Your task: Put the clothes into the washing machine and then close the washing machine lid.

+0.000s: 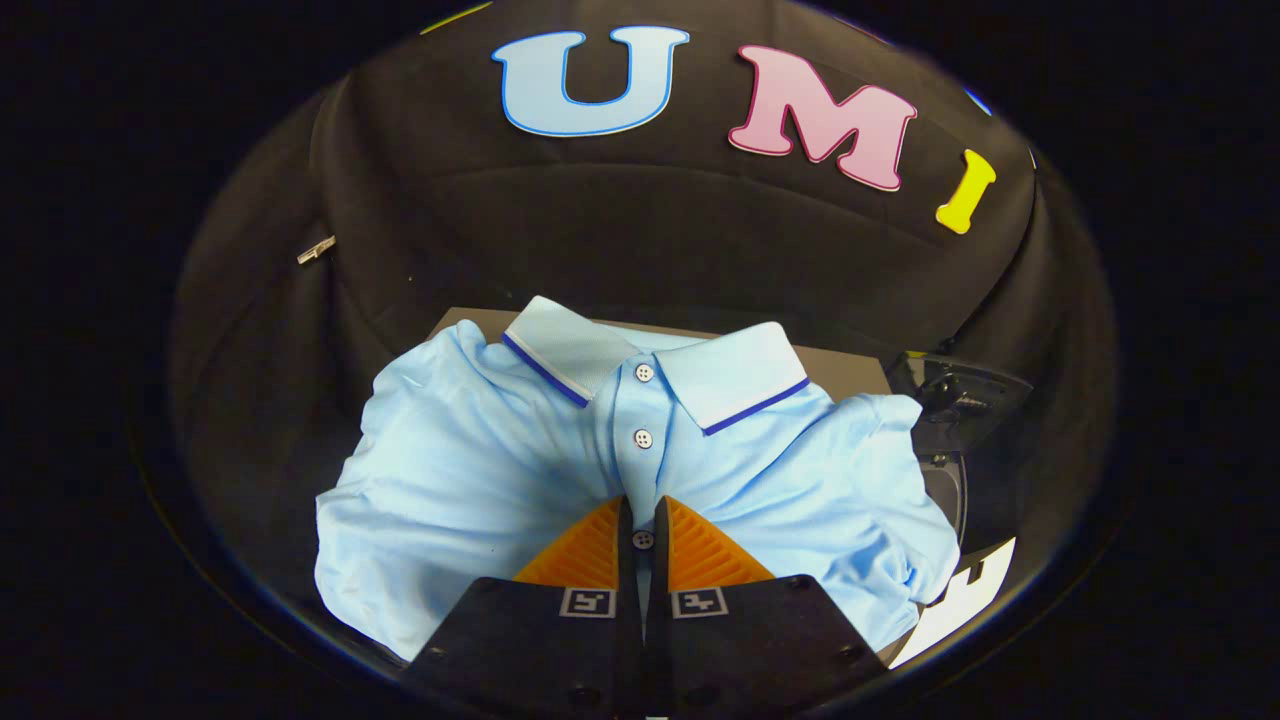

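The tongs [641, 512] at lower centre are nearly together, their orange ribbed fingers [580, 550] clamped on the button placket of a light blue polo shirt [470, 480]. One white button sits in the narrow gap between the fingers; two more run up the placket beyond them to the collar, which is edged with a dark blue stripe. The shirt fills the middle of the frame, bunched around the fingers. Behind its collar a dark flat surface [850, 365] shows. At right, beside the shirt's sleeve, is a dark object [955, 400], too unclear to name.
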Motion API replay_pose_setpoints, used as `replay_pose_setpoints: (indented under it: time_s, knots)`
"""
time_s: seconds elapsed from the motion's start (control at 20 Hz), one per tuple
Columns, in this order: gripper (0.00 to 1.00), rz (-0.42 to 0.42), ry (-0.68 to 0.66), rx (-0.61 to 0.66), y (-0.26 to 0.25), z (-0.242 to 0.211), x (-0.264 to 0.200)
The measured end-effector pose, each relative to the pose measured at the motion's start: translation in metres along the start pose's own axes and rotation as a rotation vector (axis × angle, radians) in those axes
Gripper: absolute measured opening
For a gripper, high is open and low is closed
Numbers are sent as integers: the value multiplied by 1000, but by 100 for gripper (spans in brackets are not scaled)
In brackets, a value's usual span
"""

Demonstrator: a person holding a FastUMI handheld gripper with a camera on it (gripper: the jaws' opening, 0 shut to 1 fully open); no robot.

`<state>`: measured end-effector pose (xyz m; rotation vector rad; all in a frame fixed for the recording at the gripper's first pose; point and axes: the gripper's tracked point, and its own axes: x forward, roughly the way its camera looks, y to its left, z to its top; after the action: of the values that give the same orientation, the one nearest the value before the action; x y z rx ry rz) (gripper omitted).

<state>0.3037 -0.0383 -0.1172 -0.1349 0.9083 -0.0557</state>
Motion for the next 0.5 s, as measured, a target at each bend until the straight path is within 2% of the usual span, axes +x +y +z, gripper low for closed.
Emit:
replay_pose_setpoints:
  time_s: [0.15, 0.5]
  knots:
    - [6, -28, -82, -13, -4, 7, -4]
    - [6, 10, -263, -25, -12, 36, -29]
